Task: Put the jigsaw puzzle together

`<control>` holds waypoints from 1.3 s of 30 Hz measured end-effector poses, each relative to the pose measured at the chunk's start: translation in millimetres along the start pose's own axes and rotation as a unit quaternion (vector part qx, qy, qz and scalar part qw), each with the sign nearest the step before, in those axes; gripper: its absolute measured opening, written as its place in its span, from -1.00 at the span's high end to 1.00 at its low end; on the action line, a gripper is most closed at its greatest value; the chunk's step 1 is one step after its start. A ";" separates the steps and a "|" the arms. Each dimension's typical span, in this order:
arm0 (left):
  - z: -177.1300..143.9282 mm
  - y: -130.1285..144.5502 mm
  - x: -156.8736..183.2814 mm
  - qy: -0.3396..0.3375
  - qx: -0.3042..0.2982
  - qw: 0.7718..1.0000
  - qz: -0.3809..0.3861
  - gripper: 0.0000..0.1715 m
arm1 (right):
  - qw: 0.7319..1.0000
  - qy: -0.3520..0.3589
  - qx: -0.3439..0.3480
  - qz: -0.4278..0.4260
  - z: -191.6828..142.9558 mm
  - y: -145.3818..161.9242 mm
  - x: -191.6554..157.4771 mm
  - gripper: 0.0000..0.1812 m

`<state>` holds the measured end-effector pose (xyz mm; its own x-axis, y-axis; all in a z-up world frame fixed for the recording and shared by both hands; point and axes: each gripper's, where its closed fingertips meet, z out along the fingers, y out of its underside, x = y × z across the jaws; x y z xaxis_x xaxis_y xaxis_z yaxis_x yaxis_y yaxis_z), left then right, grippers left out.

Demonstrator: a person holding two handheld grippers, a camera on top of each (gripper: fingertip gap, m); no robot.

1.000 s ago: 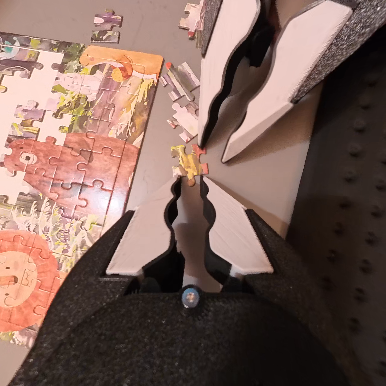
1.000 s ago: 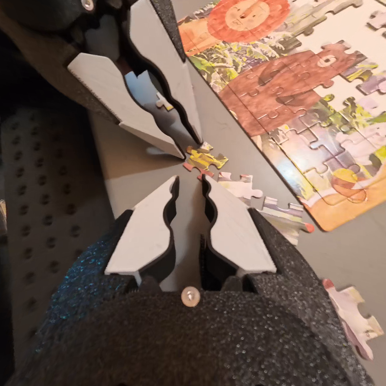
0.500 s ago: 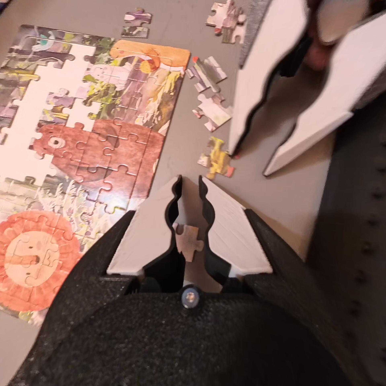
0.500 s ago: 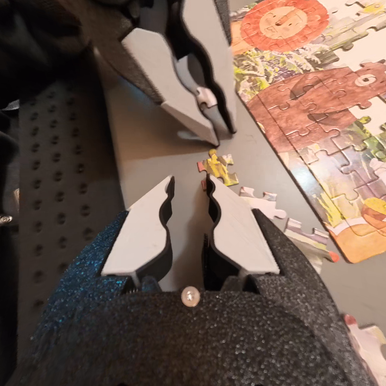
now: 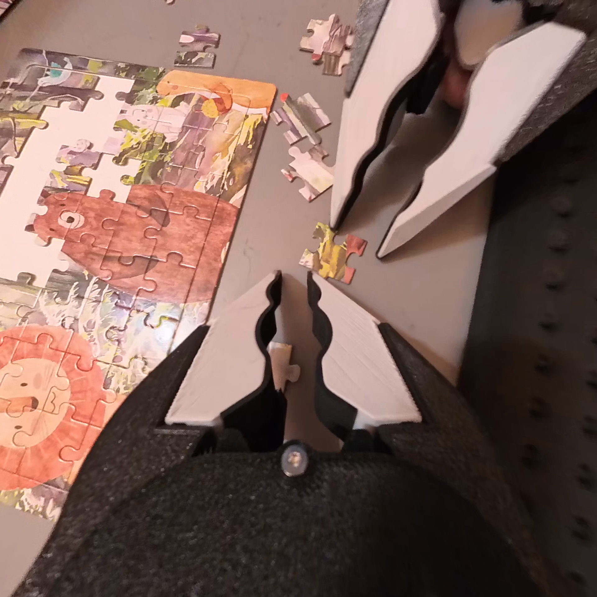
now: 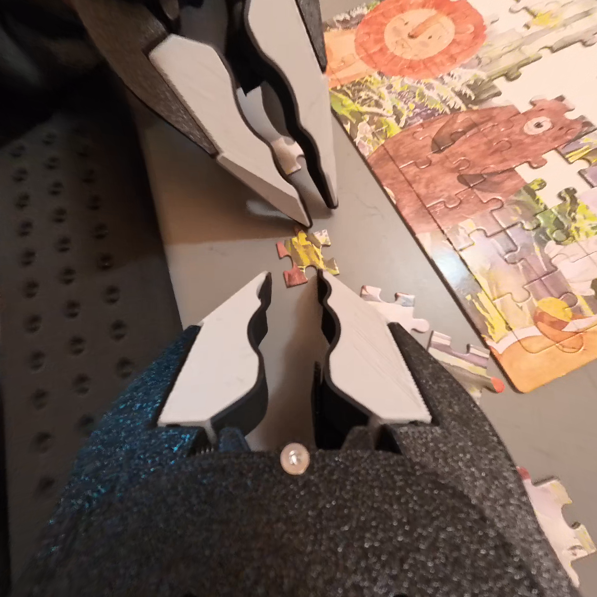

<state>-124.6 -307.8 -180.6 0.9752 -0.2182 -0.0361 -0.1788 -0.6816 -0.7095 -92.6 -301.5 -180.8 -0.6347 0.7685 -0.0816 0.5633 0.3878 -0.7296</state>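
The left hand-held gripper [image 5: 294,277] and the right hand-held gripper [image 6: 292,279] faced each other tip to tip over the grey tabletop [image 5: 258,35], each with its jaws slightly apart; a pale puzzle piece [image 5: 284,368] sat deep between the left one's fingers, though whether they gripped it cannot be told. 1 loose yellow-and-red puzzle piece [image 5: 332,255] lay flat between the 2 sets of tips. The partly assembled jigsaw puzzle [image 5: 129,210], with lion and bear, lay beside them, with more loose pieces [image 5: 303,148] near its edge.
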 end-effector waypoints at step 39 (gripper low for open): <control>-30.7 -12.0 -42.7 -0.085 0.083 0.992 -0.040 0.73 | 0.998 0.002 -0.041 -0.056 3.5 -11.5 4.1 0.55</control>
<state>-168.2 -311.7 -148.9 0.9959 -0.0373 -0.0824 -0.0890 -0.5652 -0.8201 -103.6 -304.6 -175.1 -0.6934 0.7206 0.0005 0.5304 0.5109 -0.6764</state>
